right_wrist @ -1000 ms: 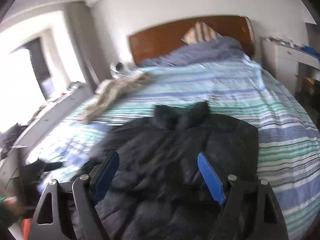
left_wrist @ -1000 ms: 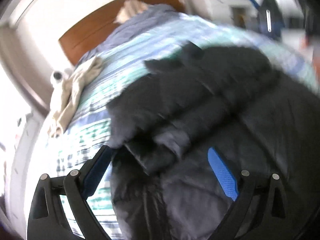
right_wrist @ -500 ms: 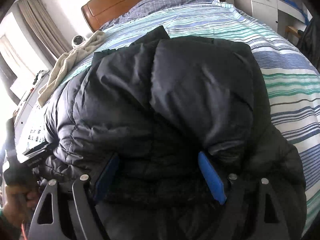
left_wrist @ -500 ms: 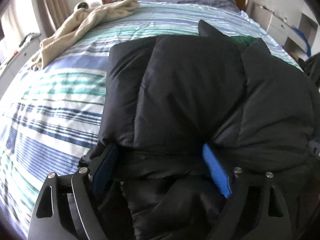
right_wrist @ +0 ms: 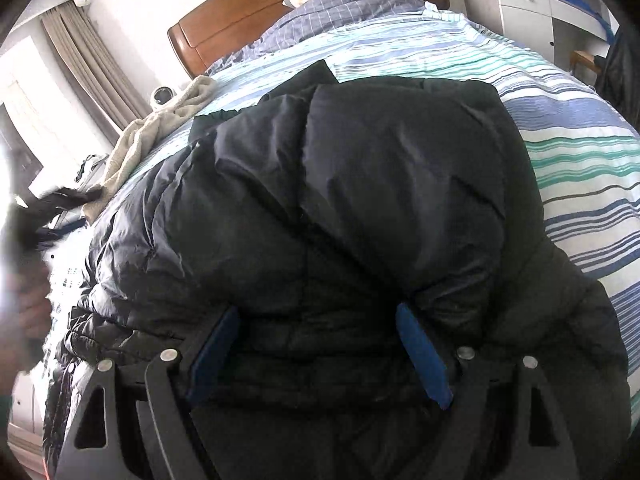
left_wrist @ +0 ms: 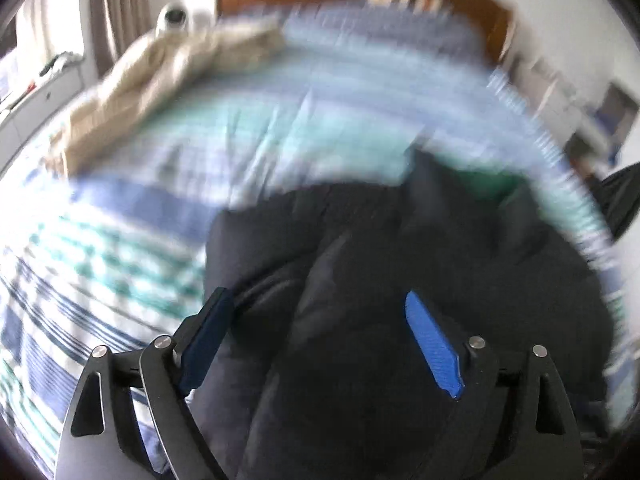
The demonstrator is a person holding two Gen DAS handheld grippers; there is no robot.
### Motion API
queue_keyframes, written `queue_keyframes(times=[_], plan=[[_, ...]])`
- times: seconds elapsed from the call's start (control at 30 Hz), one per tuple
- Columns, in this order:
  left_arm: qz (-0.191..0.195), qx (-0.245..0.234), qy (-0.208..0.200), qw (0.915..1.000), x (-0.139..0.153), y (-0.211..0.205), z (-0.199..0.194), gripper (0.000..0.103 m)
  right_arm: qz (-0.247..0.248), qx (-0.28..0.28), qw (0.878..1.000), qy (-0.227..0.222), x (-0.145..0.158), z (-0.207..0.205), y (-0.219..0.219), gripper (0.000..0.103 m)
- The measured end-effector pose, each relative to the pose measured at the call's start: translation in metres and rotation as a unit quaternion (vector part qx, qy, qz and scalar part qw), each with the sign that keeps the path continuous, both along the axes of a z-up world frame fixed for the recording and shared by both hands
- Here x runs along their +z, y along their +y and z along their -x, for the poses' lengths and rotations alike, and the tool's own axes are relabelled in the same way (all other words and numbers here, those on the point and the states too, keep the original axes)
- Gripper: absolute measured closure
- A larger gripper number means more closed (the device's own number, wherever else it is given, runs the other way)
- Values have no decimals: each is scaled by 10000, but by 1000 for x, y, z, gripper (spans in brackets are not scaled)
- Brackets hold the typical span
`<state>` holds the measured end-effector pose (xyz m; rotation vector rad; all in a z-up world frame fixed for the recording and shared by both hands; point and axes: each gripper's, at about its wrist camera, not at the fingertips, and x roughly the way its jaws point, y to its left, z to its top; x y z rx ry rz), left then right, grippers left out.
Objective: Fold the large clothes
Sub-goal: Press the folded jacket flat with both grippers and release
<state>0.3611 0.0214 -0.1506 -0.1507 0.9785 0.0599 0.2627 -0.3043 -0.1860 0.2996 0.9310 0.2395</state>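
Jacket (right_wrist: 360, 208) first: we see a large black puffer lying on the striped bed (right_wrist: 580, 152), its padded bulk mounded up and a sleeve or side panel folded across the top. Its collar end points toward the wooden headboard (right_wrist: 248, 20), and the bedcover shows bare on either side of it.

Our right tool (right_wrist: 320, 356) sits low against the near edge of the jacket with its blue pads set wide apart; dark fabric fills the space between them, but the pads are not pinched on it. Our left tool (left_wrist: 320, 344) is likewise spread wide, poised over the jacket's left part (this view is heavily smeared, so we cannot tell whether either pad touches cloth). A green lining (left_wrist: 480, 184) peeks out near the collar in that view.

Farther up the bed, near its left edge, a beige garment (right_wrist: 160, 136) lies crumpled, well apart from the jacket. A checked blue pillow (right_wrist: 352, 4) rests against the headboard, and a white dresser (right_wrist: 528, 12) stands beside the bed on the right.
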Motion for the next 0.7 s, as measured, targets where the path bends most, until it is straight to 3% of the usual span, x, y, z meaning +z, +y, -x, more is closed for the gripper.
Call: queue_keyframes(times=[0.03, 0.13, 0.23, 0.33, 0.43, 0.53, 0.63, 0.67, 0.7], plan=[[181, -40, 212, 9996, -21, 5, -5, 9, -25, 10, 10000, -24, 0, 1, 0, 20], [238, 17, 80, 9997, -22, 6, -2, 8, -29, 5, 10000, -42, 0, 7, -6, 20], [84, -124, 31, 9999, -1, 4, 9, 14, -57, -9, 10000, -78, -1, 11, -11, 20], [290, -203, -392, 9986, 29, 7, 18, 11, -73, -21, 9999, -112, -1, 13, -13, 20], [572, -66, -652, 9962, 43, 16, 1, 6, -71, -31, 9999, -130, 0, 13, -11, 20], [674, 256, -382, 9967, 18, 25, -33, 5, -66, -34, 9999, -133, 0, 13, -10, 20], [744, 598, 342, 9948, -37, 41, -50, 0, -58, -16, 9999, -147, 0, 13, -8, 20], [1038, 647, 280, 9921, -46, 49, -49, 0, -31, 2, 9999, -151, 1, 13, -8, 20], [1090, 686, 211, 9914, -46, 51, -47, 0, -6, 1, 9999, -147, 0, 12, -7, 20]])
